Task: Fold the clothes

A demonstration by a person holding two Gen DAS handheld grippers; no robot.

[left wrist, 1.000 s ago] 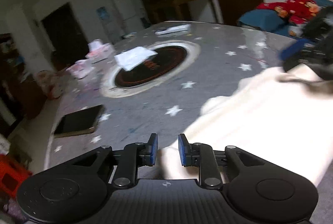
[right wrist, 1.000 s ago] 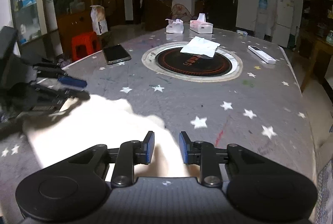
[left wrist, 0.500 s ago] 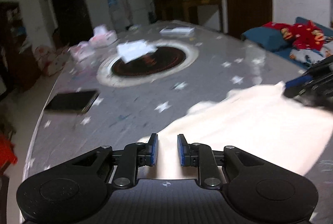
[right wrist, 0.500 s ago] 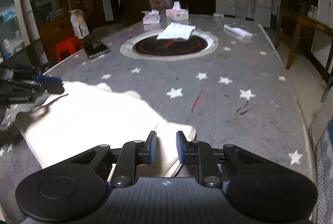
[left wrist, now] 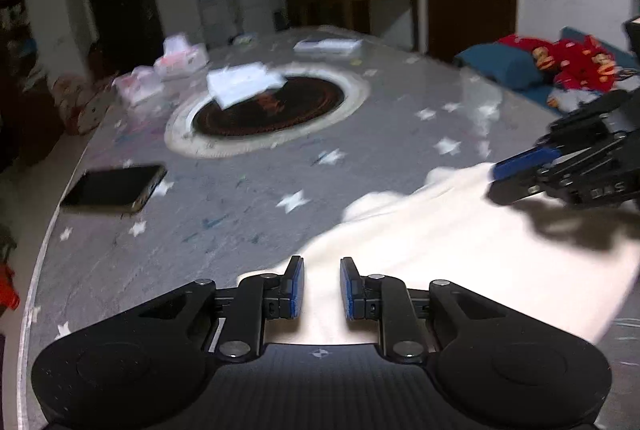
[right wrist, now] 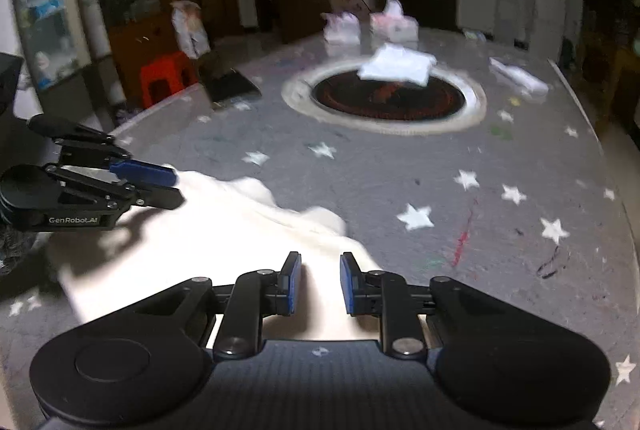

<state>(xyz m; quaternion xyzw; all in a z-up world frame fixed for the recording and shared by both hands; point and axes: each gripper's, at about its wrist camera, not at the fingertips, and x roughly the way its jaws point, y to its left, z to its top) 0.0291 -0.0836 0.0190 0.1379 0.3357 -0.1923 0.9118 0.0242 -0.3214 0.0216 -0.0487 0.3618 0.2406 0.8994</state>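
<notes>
Left wrist view: the left gripper [left wrist: 320, 288] hovers low over the near left end of a cream garment [left wrist: 460, 254], its blue pads a narrow gap apart with the cloth showing behind that gap; nothing is plainly pinched. The garment lies flat on the grey star-printed table [left wrist: 360, 142], its long axis running from the near left toward the right, where the right gripper [left wrist: 520, 174] reaches in over its far right edge. A dark phone [left wrist: 114, 190] lies at the left, and a round dark inset [left wrist: 268, 110] with a white cloth [left wrist: 244, 84] on it sits farther off.

Right wrist view: the right gripper [right wrist: 318, 286] sits over the garment's [right wrist: 192, 250] near right end, jaws narrow; the picture is blurred, so whether the pads touch fabric cannot be told. The garment stretches leftward to the left gripper [right wrist: 168, 184], which hangs over its far left corner.
</notes>
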